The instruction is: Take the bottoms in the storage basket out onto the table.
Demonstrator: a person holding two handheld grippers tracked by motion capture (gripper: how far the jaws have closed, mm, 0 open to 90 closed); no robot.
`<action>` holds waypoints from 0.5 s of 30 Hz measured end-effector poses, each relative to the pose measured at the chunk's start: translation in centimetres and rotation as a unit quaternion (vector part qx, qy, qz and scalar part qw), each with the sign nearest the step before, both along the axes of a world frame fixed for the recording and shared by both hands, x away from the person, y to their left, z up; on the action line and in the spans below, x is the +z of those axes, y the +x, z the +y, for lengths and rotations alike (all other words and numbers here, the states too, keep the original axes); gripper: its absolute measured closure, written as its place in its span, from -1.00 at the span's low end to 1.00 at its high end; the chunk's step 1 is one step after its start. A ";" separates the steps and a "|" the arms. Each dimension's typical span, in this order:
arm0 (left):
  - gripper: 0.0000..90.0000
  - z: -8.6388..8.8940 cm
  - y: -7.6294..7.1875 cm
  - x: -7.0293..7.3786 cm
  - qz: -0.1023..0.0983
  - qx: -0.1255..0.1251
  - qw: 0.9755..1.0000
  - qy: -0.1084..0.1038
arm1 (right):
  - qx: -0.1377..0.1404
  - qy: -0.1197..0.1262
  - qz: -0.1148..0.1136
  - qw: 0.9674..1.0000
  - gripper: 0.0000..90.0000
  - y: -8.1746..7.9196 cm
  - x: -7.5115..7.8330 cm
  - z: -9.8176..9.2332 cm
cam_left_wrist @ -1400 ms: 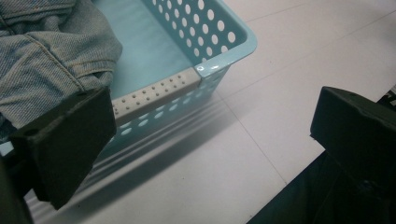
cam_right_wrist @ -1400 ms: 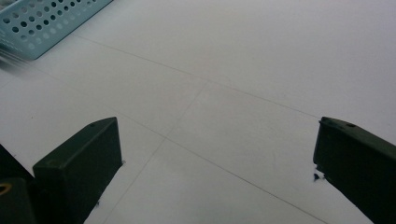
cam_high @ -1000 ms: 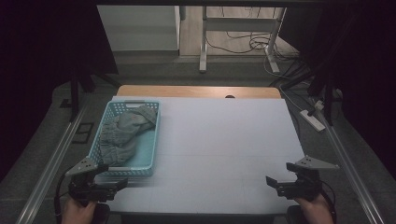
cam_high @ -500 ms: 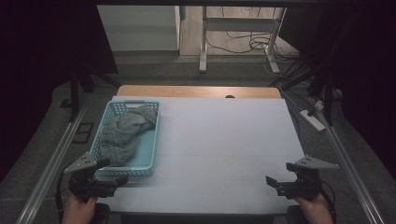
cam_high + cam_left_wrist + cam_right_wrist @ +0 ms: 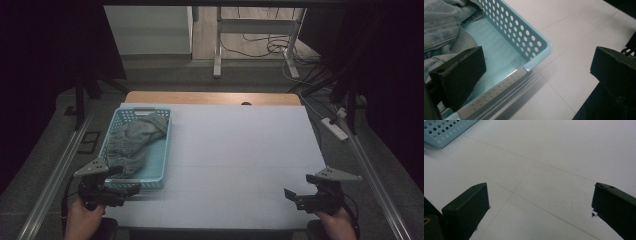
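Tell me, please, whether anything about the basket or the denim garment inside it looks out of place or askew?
Nothing stands out. The blue basket sits flat at the table's left edge, roughly square to it. The denim garment lies crumpled inside, as laundry would. The left claw is open over the basket's near corner.

No readable text, no labels — none

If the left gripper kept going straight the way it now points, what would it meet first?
Probably the near corner of the blue basket: the left gripper, jaws wide open, straddles its rim, with the denim garment just beyond.
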State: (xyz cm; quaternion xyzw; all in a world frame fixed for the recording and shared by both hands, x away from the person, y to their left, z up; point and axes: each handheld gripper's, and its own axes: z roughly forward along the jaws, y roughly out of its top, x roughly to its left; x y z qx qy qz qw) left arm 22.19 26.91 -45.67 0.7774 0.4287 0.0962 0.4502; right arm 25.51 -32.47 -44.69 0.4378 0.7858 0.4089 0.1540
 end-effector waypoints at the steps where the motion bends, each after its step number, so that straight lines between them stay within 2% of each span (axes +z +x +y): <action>1: -1.00 0.0 0.2 0.0 0.000 -0.003 1.000 0.005 | 0.000 0.000 0.000 1.000 -0.97 0.0 0.0 0.0; 2: -0.99 -0.2 0.4 0.1 -0.002 -0.006 1.000 0.016 | 0.000 -0.001 0.000 1.000 -0.97 0.0 0.0 0.0; 5: -0.99 -0.2 0.7 0.2 -0.003 -0.007 1.000 0.021 | 0.000 -0.002 0.001 1.000 -0.96 0.0 0.0 0.1; 10: -1.00 -0.1 1.5 0.1 0.000 -0.006 1.000 0.002 | 0.000 -0.003 0.001 1.000 -0.96 0.1 0.0 0.1; 11: -1.00 -0.2 1.7 0.1 0.006 -0.009 1.000 0.002 | 0.000 -0.003 0.000 1.000 -0.96 0.1 0.0 0.1; 12: -1.00 -0.3 1.9 0.1 0.005 -0.008 1.000 0.009 | 0.003 -0.005 -0.001 1.000 -0.96 0.0 0.0 0.1; 15: -1.00 -0.3 2.2 0.3 0.004 -0.006 1.000 0.011 | 0.004 -0.007 -0.001 1.000 -0.96 0.0 0.0 0.2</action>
